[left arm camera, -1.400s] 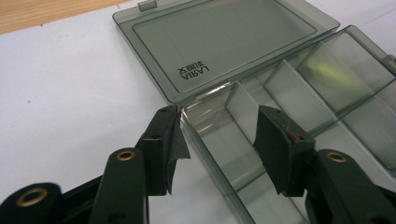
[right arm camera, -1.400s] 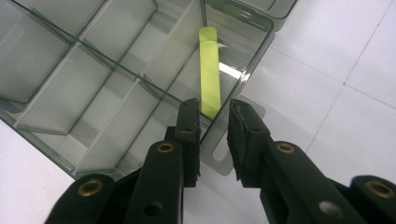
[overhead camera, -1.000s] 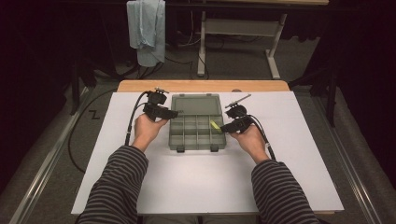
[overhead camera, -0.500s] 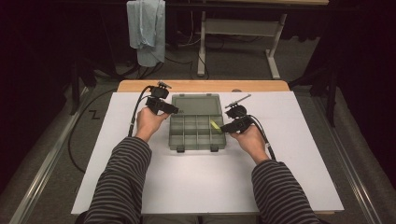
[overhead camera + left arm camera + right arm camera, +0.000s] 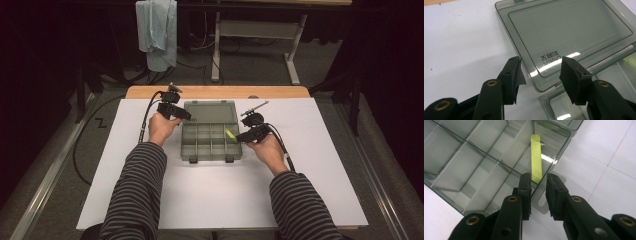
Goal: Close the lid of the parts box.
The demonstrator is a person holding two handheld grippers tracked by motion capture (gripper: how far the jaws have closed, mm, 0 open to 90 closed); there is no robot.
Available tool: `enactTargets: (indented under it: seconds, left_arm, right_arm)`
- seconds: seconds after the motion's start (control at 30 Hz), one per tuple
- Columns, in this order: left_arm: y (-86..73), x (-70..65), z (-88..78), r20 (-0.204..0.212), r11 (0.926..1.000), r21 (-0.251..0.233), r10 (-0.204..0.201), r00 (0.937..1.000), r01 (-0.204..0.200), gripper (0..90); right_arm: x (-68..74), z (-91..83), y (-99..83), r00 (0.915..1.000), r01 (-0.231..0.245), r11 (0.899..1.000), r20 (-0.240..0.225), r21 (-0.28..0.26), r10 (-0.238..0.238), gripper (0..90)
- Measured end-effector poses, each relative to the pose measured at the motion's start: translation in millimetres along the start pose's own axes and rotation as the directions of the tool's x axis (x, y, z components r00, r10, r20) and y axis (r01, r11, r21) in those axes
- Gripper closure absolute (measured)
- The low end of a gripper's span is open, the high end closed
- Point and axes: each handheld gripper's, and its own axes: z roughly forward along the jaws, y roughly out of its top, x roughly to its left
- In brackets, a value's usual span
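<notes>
From the high view, the organizer box (image 5: pixel 210 136) lies open mid-tabletop (image 5: pixel 300 195); in the left gripper view, bring the open left tongs (image 5: pixel 541 72) squarely over the lid (image 5: pixel 569 32) corner; in the right gripper view, the right tongs (image 5: pixel 538 185) pinch the yellow-green strip (image 5: pixel 536 160) (lower it straight into its compartment).

Box (image 5: pixel 210 142): we see smoky clear plastic, glossy.
Stick (image 5: pixel 536 160): yellow-green, smooth, matt.
Table sheet (image 5: pixel 220 195): white, matt.
Towel (image 5: pixel 157 30): soft cloth.
</notes>
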Motion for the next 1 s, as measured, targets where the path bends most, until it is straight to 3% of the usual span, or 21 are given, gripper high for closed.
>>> enactTargets:
  seconds: [0.63,0.87,1.0]
  left_arm:
    - [-2.0,7.6,19.9,0.045,0.9974,0.035,-0.064,0.9969,0.063,51.8]
    - [-2.1,13.0,21.1,0.085,0.994,0.049,-0.101,0.9912,0.097,51.7]
    - [-3.0,18.4,24.2,0.129,0.9884,0.059,-0.146,0.9808,0.14,49.2]
  right_arm:
    - [0.3,-0.1,0.7,1.0,-0.001,1.0,-0.002,0.008,0.001,77.0]
    - [0.3,-0.3,1.6,1.0,0.001,1.0,-0.001,0.015,-0.001,77.0]
    - [0.4,-0.3,1.7,1.0,0.001,1.0,0.0,0.016,-0.001,77.1]
